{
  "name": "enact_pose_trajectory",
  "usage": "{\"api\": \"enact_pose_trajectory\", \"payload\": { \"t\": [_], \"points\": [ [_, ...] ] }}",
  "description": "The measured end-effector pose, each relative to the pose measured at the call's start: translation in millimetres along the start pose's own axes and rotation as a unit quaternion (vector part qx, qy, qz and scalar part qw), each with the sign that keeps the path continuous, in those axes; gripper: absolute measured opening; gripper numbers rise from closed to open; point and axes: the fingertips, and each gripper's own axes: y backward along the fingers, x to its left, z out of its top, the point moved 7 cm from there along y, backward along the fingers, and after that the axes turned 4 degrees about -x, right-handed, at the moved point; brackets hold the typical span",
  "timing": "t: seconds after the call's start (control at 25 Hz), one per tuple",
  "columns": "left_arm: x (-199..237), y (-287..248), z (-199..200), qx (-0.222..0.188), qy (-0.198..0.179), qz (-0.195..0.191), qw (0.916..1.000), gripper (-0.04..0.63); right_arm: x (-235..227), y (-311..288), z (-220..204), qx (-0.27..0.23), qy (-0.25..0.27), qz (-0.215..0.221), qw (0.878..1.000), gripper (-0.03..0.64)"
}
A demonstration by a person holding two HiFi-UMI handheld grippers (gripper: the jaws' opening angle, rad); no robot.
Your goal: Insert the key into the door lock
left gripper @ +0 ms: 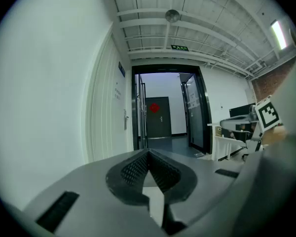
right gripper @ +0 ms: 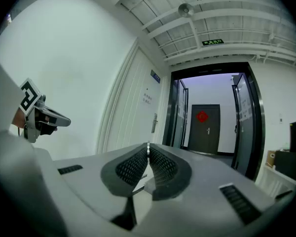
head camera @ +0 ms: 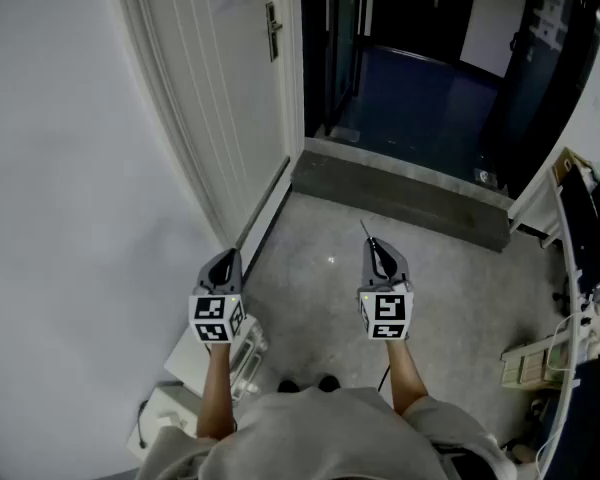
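1. Grey left gripper (head camera: pixel 224 258) has its jaws pressed together with nothing between them. It hangs well short of the white door (head camera: pixel 210 68).
2. Beside it, the right gripper (head camera: pixel 372 243) has its jaws closed on the key (right gripper: pixel 148 146). A thin metal blade pokes out past the tips, roughly level, and it aims more at the open doorway beside the door than at the door itself.
3. The handle plate (head camera: pixel 272 30) on the door is where the lock should sit. It is well beyond both grippers, and the keyhole is too small to make out.
4. My judgement: the key is in hand, but the approach, lining up and insertion are all left — nothing is near the door yet.
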Motion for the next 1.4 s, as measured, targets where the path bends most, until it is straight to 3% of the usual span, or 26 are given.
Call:
{"api": "enact_pose_trajectory", "payload": {
  "t": [0.72,1.4],
  "points": [
    [-10,-6,-1,0.001,-0.003,0.002,1.0000,0.017,-16,3,-8,-0.006,-0.011,-0.009,1.000,0.031],
    [-64,-46,-5,0.013,-0.010,0.009,0.9998,0.017,-75,-7,-35,0.008,-0.013,0.013,1.000,0.031]
  ]
}}
